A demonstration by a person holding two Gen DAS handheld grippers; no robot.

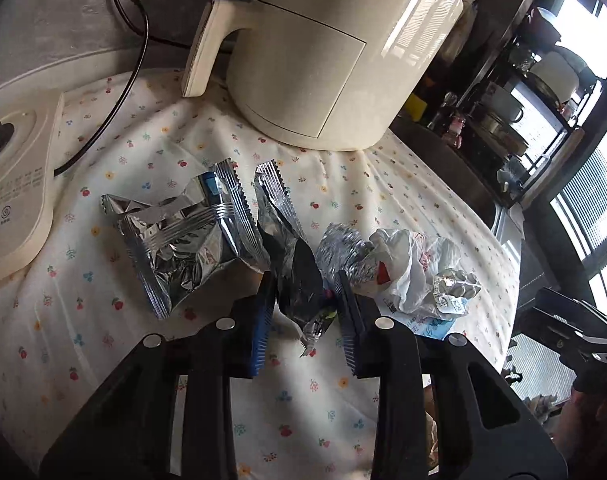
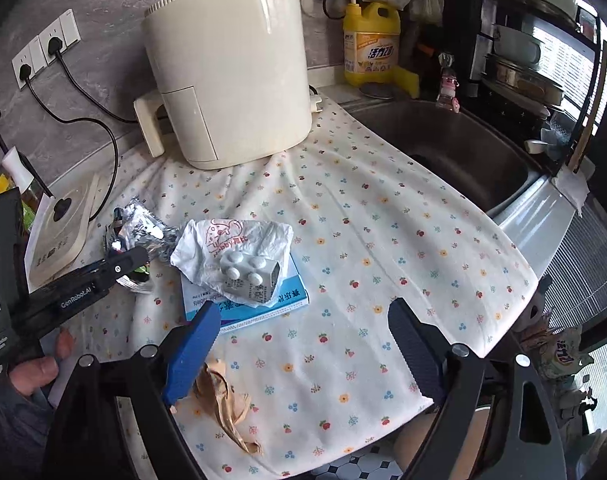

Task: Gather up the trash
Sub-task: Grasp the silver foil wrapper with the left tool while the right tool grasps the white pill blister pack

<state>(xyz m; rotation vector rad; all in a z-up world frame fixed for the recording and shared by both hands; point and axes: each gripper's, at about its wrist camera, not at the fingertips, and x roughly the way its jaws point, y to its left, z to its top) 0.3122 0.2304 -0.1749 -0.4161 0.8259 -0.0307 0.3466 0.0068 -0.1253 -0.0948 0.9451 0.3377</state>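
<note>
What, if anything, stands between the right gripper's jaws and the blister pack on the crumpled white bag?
Nothing visible. The right gripper is open over bare floral cloth; the blister pack lies ahead on the white bag and medicine box, with no object in the gap.

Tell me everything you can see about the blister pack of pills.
The blister pack is a crumpled silvery foil strip with round white tablets still sealed in raised bubbles, printed text along one bent edge. It lies tilted on the white plastic bag and the blue-and-white medicine box, on the floral cloth. Neither tool touches it.
</note>
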